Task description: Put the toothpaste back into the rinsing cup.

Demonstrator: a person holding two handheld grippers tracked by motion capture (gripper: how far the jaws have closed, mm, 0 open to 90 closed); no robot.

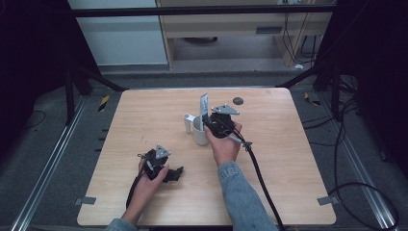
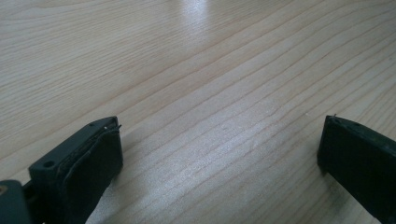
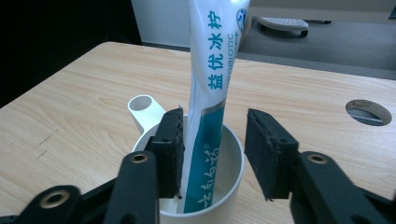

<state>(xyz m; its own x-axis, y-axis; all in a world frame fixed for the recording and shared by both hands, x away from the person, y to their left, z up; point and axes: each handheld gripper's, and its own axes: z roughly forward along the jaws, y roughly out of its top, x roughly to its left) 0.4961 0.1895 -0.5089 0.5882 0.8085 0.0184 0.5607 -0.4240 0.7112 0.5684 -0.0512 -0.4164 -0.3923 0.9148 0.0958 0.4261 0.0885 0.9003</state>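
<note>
partly hidden: toothpaste tube [image 3: 208, 116] foot in cup [image 3: 231, 179]

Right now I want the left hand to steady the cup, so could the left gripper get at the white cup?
Probably yes. The left gripper rests open on bare table, and nothing lies between it and the white cup. Only the right gripper crowds the cup's top around the toothpaste tube.
</note>
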